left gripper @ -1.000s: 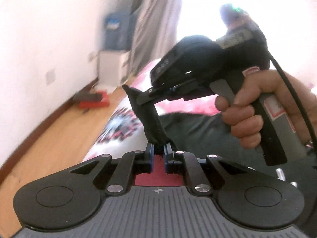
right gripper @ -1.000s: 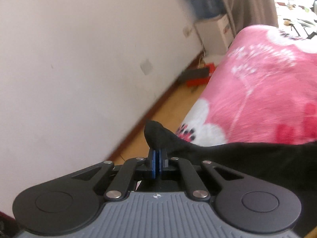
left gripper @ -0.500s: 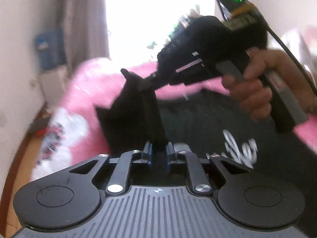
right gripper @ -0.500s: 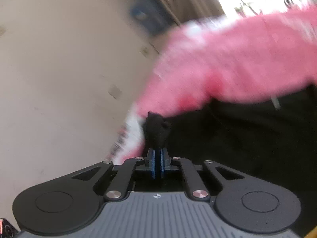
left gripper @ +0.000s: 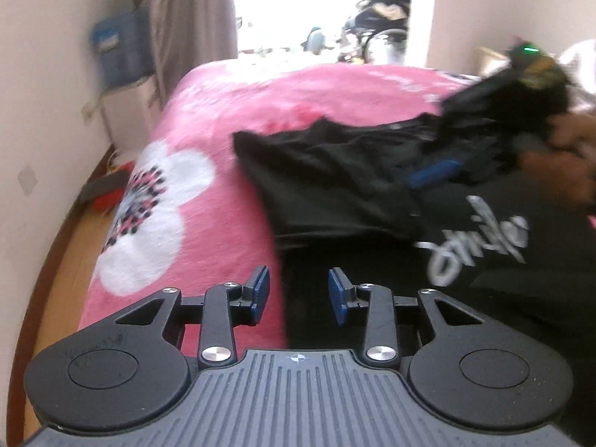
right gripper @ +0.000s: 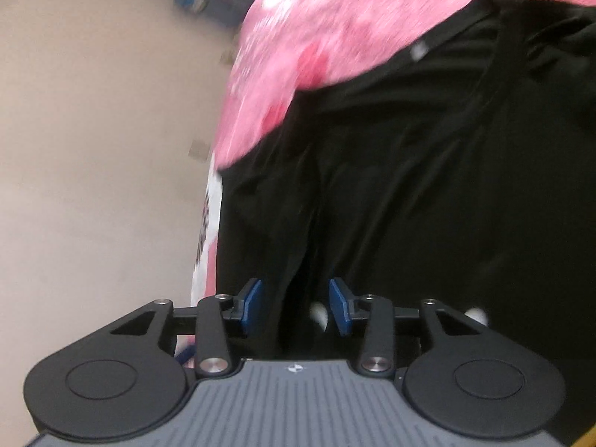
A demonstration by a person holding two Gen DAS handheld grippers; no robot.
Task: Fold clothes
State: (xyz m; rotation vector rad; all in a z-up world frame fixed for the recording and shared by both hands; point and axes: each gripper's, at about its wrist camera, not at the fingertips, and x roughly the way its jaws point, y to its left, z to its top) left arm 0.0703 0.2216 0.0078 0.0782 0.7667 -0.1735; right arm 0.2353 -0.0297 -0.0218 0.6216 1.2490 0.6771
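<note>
Pink floral blanket (left gripper: 208, 119) covers the bed under you. Your left gripper (left gripper: 299, 290) and right gripper (right gripper: 294, 303) both have jaws opening, pads clear of cloth, above the black shirt (left gripper: 335, 171) spread on it.

Daylight, strong. Source: window (left gripper: 324, 11) at far end of room in the left wrist view, blown out to white glare; detail beyond it lost. Pink blanket (left gripper: 208, 141) evenly lit, soft. Black shirt (left gripper: 335, 171) reads as near-featureless dark mass. Right gripper (left gripper: 439, 173) and hand (left gripper: 558, 156) smeared by motion blur. Right wrist view blurred throughout. Fisheye bending and dark corners in both views.
</note>
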